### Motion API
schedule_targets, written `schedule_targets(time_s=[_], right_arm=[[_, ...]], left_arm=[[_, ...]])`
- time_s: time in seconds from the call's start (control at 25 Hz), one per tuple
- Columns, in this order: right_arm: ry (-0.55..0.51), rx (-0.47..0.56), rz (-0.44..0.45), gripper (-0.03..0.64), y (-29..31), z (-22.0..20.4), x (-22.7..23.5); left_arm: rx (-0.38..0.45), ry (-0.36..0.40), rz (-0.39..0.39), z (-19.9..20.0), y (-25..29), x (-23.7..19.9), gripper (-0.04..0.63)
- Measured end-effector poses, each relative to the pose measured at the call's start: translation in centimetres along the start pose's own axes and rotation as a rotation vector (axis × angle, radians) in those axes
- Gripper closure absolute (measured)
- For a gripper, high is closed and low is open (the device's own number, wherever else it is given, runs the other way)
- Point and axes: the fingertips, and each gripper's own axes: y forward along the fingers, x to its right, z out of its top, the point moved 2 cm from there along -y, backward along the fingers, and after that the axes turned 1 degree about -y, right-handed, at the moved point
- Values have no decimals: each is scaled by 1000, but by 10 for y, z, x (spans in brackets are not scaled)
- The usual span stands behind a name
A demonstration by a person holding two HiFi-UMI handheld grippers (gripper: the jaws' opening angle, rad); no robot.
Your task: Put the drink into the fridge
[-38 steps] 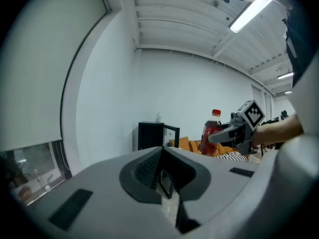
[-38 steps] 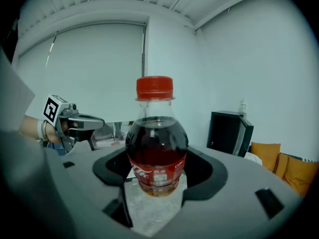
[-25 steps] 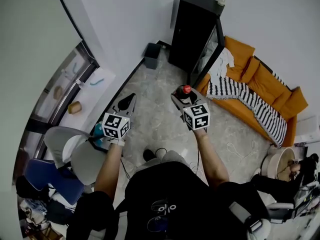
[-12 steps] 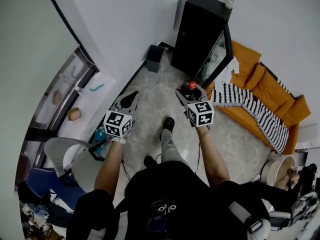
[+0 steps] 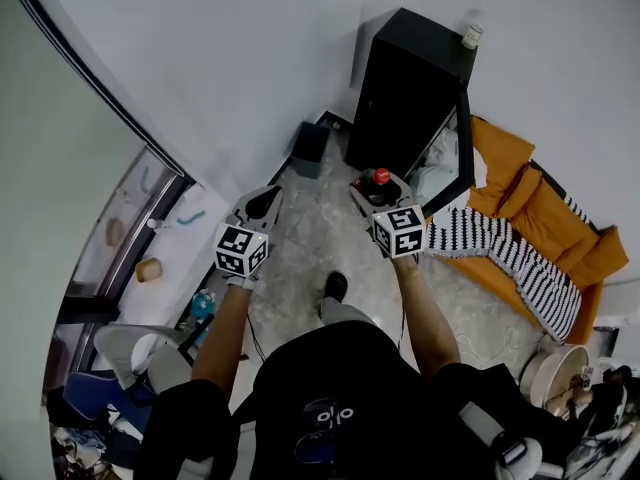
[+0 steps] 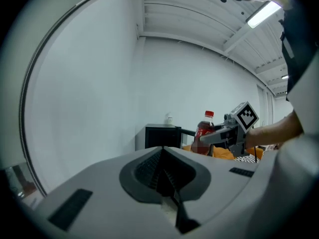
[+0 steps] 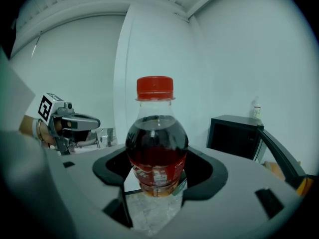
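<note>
A cola bottle (image 7: 157, 143) with a red cap (image 5: 381, 176) stands upright between the jaws of my right gripper (image 5: 378, 190), which is shut on its lower body (image 7: 157, 183). The black fridge (image 5: 410, 88) stands against the wall straight ahead, its door (image 5: 452, 146) swung open to the right. In the right gripper view the fridge (image 7: 237, 136) lies to the right of the bottle. My left gripper (image 5: 262, 203) hangs level at the left, jaws pressed together and empty (image 6: 163, 168). From it I see the bottle (image 6: 204, 133) and the fridge (image 6: 162, 136) beyond.
A small white bottle (image 5: 472, 36) sits on top of the fridge. A dark bin (image 5: 310, 140) stands on the floor left of it. An orange sofa (image 5: 540, 188) with a striped blanket (image 5: 500, 243) lies to the right. A low shelf (image 5: 150, 238) runs along the left wall.
The person has stepped forward, so the fridge and bin are closer. Both grippers keep their pose, the right one still carrying the bottle.
</note>
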Motion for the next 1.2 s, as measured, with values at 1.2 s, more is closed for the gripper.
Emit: schedule_targets(time_s=[1.2], right_arm=[[34,-12,-59,305,132,40,165]], left_arm=[[-15,-11,-126,31,230,-77,588]])
